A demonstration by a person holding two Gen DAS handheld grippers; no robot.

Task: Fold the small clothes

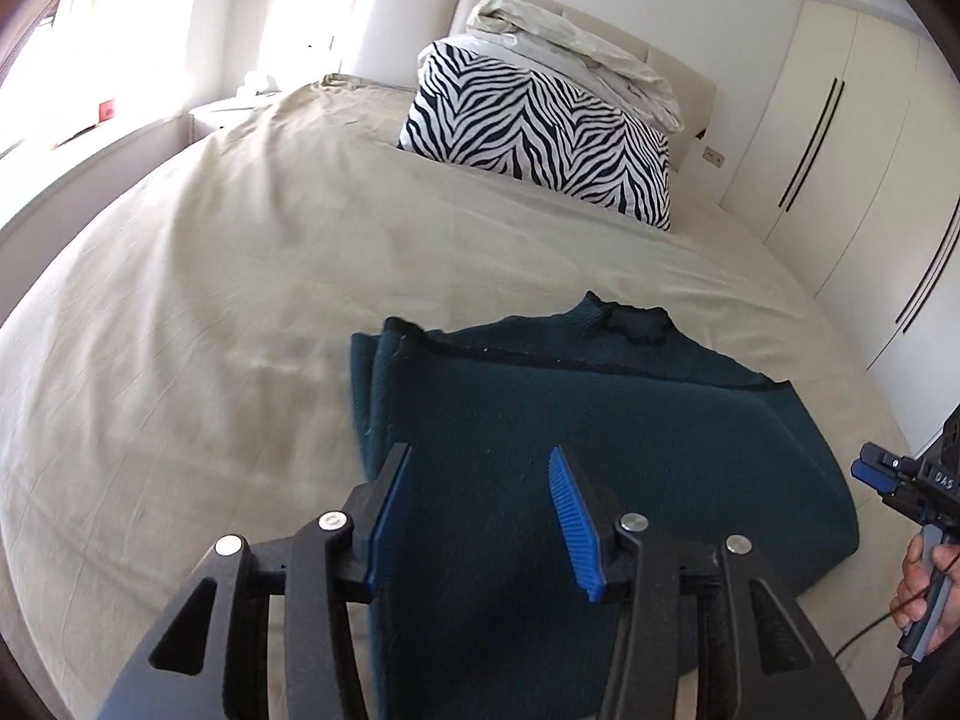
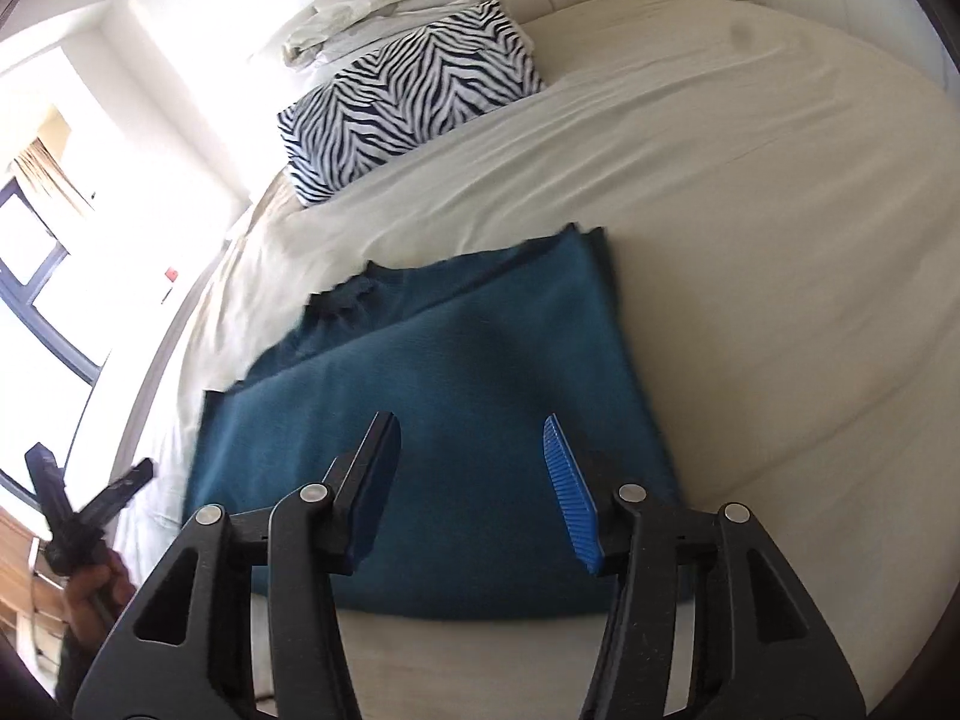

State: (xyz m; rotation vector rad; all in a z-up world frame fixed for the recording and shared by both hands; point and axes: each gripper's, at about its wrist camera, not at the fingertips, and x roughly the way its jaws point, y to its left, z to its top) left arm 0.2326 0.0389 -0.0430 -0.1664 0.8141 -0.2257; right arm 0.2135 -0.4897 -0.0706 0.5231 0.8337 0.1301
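Legible text: one item. White letters, seemingly "DAS", on the black body of the right tool [image 1: 870, 471], seen at the far right edge of the left wrist view; the reading is uncertain. Nothing else in either view carries lettering, labels or numbers that can be read.

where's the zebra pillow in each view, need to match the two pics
Left wrist view: the zebra pillow sits upper centre-right, at the head of the bed, beyond the teal garment.
Right wrist view: the zebra pillow sits upper centre-left, tilted, again beyond the teal garment.
Shared landmark: the crumpled white bedding piled on top of the pillow in both.
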